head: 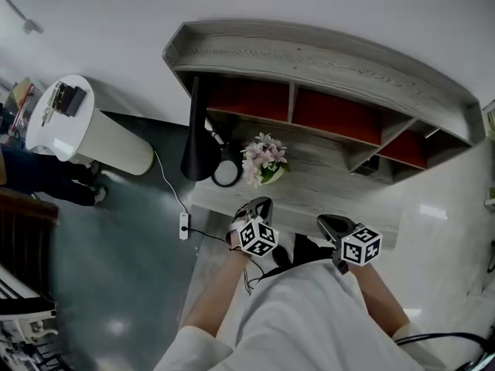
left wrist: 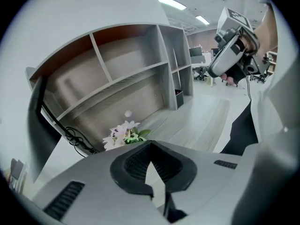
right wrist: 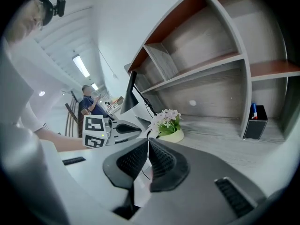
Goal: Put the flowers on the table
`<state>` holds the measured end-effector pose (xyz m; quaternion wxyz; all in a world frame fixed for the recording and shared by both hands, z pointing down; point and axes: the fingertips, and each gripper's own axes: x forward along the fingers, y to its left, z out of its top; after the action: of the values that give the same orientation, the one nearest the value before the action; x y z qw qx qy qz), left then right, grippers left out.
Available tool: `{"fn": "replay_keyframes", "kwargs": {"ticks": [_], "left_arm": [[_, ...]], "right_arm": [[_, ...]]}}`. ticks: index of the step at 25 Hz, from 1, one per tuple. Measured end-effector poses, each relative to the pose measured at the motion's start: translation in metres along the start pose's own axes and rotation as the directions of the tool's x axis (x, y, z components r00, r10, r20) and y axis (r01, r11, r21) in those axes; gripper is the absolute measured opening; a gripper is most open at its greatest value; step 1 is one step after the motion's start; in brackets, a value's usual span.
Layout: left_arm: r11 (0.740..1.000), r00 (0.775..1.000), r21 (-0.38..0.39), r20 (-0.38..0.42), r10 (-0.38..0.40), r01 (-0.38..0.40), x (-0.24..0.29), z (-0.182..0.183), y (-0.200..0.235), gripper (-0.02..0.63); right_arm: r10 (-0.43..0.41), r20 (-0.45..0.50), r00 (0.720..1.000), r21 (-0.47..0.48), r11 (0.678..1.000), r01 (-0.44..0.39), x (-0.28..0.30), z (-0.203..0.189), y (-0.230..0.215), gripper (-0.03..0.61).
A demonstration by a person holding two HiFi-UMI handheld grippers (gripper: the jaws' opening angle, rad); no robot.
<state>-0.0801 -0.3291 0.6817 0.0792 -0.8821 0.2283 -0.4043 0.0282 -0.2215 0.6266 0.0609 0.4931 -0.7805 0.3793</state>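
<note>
The flowers [head: 264,159] are sitting in a little pale pot [right wrist: 171,135] on the grey table [head: 332,185], under the shelves [head: 309,64]. They are standing up straight, pink and white with green leaves. A black lamp [head: 199,130] is standing near them on the left. A round thing [head: 226,174] is lying between the lamp and the pot. It may be the lamp's foot, but it is too small to be sure.

The left tongs [head: 260,204] are hanging by the front edge of the table, apart from the flowers. Their two jaws are pressing together, and nothing is sitting between them. The right tongs [head: 329,222] are hanging next to them, also by the front edge. Their jaws are pressing together too, with nothing in them.

A little black box [right wrist: 255,125] is standing at the right end of the table, against a shelf wall. A white plug strip [head: 184,225] is lying on the floor
</note>
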Motion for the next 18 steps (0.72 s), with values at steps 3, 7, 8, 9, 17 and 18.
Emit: {"fn": "replay_keyframes", "kwargs": {"ticks": [3, 7, 8, 9, 17, 18], "left_arm": [[0.999, 1.000, -0.034, 0.025, -0.009, 0.010, -0.020, 0.001, -0.010, 0.009], [0.993, 0.997, -0.110, 0.065, -0.031, 0.038, -0.046, 0.006, -0.022, 0.009], [0.991, 0.997, -0.127, 0.072, -0.035, 0.044, -0.052, 0.007, -0.025, 0.009], [0.988, 0.996, -0.145, 0.076, -0.037, 0.048, -0.057, 0.008, -0.029, 0.009], [0.964, 0.994, -0.264, 0.107, -0.011, 0.039, -0.093, 0.024, -0.046, 0.009], [0.958, 0.994, -0.283, 0.110, -0.005, 0.036, -0.096, 0.025, -0.049, 0.009]], "right_arm": [[-0.011, 0.032, 0.999, -0.007, 1.000, 0.011, -0.010, -0.001, 0.007, 0.018], [-0.010, 0.056, 0.998, -0.024, 1.000, 0.011, -0.022, -0.003, 0.017, 0.018], [-0.007, 0.056, 0.998, -0.027, 1.000, 0.009, -0.025, -0.005, 0.019, 0.018], [-0.004, 0.053, 0.999, -0.030, 1.000, 0.006, -0.028, -0.008, 0.021, 0.018], [0.036, 0.031, 0.999, -0.081, 0.996, -0.033, -0.044, -0.017, 0.028, 0.018], [0.043, 0.027, 0.999, -0.088, 0.995, -0.041, -0.046, -0.018, 0.029, 0.018]]}}
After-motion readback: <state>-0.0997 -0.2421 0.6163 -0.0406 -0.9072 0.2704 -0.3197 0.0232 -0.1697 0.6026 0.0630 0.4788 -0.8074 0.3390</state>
